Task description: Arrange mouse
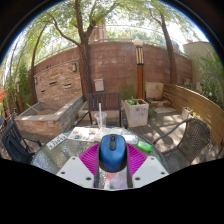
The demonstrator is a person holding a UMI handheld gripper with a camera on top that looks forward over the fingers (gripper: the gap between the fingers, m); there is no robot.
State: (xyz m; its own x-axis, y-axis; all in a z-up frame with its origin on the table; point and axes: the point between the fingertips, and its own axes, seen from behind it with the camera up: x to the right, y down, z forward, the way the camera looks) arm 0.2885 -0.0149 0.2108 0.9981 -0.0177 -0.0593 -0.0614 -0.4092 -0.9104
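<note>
Two fingers [112, 170] clamping blue mouse [112, 151]

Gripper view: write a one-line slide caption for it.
Handheld gripper closed on a blue mouse above a glass patio table, brick wall beyond.

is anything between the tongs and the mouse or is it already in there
Nothing visible stands in the way. The blue mouse already sits between the tongs, with their pink pads at both sides of it. Whether both pads press on it cannot be told.
</note>
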